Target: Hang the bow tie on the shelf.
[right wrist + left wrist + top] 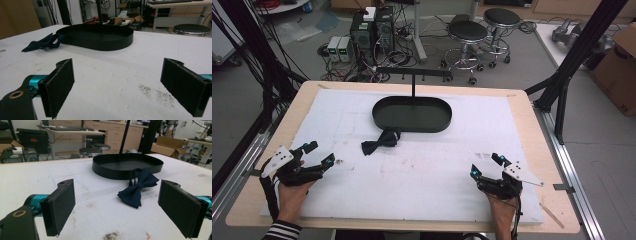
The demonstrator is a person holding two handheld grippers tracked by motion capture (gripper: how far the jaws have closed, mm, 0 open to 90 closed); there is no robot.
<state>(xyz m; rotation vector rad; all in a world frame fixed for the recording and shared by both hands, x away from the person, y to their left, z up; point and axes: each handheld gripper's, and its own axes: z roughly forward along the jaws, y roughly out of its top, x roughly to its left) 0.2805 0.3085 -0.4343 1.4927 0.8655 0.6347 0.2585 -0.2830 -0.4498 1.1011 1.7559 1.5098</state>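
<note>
High view: both grippers sit near the front edge of the table [518, 97], well apart from each other, nothing in either one.
Bow tie: dark navy bow tie [380, 142] lying flat on the white mat [427, 170], just in front of the black oval tray [412, 114], its strap loop up against the tray wall or nearly so, can't tell if it actually touches.
Left gripper: left gripper [316, 155] has its jaws spread wide, empty, and it's the closer one. In the left gripper view the bow tie [138, 189] sits right between the two pads, a bit to the right, so it's already lined up pretty well.
Right gripper: right gripper [487, 165] jaws also spread apart, empty, farther from the tie. In its own view the bow tie [41, 42] is way off to the left.
Step in hand: looks to me like the reach-and-grab on the bow tie, probably for the tray or the stand [413, 75] behind it.
How I'd do it: go in with the left, come low over the mat, pinch at the centre knot rather than a floppy wing.
Watch out: the strap loop could snag the tray rim when lifting, so lift straight up first.
</note>
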